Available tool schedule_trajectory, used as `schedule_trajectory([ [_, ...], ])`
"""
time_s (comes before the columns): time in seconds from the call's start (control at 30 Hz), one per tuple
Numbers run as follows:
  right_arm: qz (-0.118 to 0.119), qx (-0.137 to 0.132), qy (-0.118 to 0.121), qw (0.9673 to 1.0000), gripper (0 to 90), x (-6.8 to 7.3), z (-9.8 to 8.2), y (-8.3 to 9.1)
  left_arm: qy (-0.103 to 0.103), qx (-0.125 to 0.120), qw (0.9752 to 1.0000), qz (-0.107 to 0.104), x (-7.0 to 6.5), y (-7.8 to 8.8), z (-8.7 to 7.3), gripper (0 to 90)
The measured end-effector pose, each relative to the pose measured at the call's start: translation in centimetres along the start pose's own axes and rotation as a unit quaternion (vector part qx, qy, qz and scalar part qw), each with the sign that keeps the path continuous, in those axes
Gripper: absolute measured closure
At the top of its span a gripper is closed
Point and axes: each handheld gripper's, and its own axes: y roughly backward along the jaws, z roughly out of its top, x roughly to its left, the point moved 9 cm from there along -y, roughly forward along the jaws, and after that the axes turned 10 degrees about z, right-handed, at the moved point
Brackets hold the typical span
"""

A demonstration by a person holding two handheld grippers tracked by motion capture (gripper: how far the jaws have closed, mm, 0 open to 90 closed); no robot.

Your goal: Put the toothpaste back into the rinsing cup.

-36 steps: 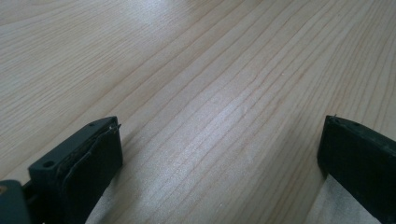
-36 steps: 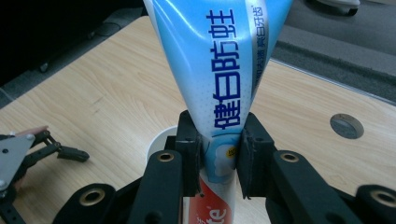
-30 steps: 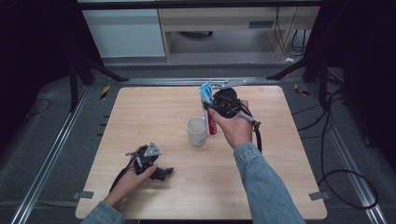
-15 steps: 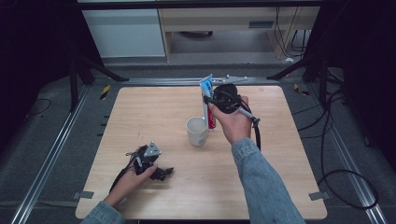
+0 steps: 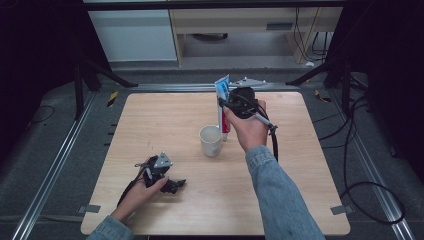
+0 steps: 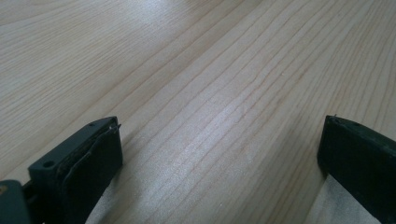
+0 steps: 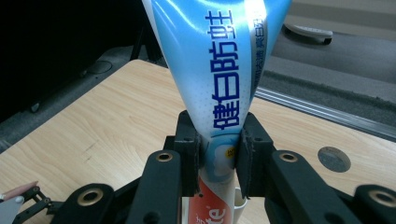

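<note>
A blue, white and red toothpaste tube (image 5: 222, 102) stands upright in my right gripper (image 5: 226, 107), flat crimped end up, just right of a white cup (image 5: 210, 140) at the table's middle. In the right gripper view the two jaws are shut on the toothpaste tube (image 7: 219, 116) at its lower part, and the cup's rim (image 7: 239, 205) shows below. My left gripper (image 5: 172, 185) rests low on the wooden table (image 5: 150, 125) near the front left. In the left gripper view its fingers (image 6: 93, 158) stand wide apart over bare wood, nothing between them.
Cables trail from both grippers. A white cabinet (image 5: 135, 35) and a low shelf stand on the floor beyond the table's far edge. Metal rails (image 5: 60, 160) run along the table's left and right sides.
The right hand has tipped the toothpaste tube more upright and drifted slightly left, beside the cup. The left hand and its gripper have kept still.
</note>
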Motion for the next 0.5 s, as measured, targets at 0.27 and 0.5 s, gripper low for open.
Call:
schedule_trajectory([
  [0.27, -0.005, -0.011, 0.001, 0.9999, 72.9, -0.01, 0.39, -0.11, 0.0, 0.0, 1.0, 0.0, 0.0, 0.0, 0.0, 0.0],
  [0.5, -0.008, -0.025, 0.003, 0.9996, 72.9, 0.14, 0.73, -0.09, 0.0, 0.0, 1.0, 0.0, 0.0, 0.0, 0.0, 0.0],
])
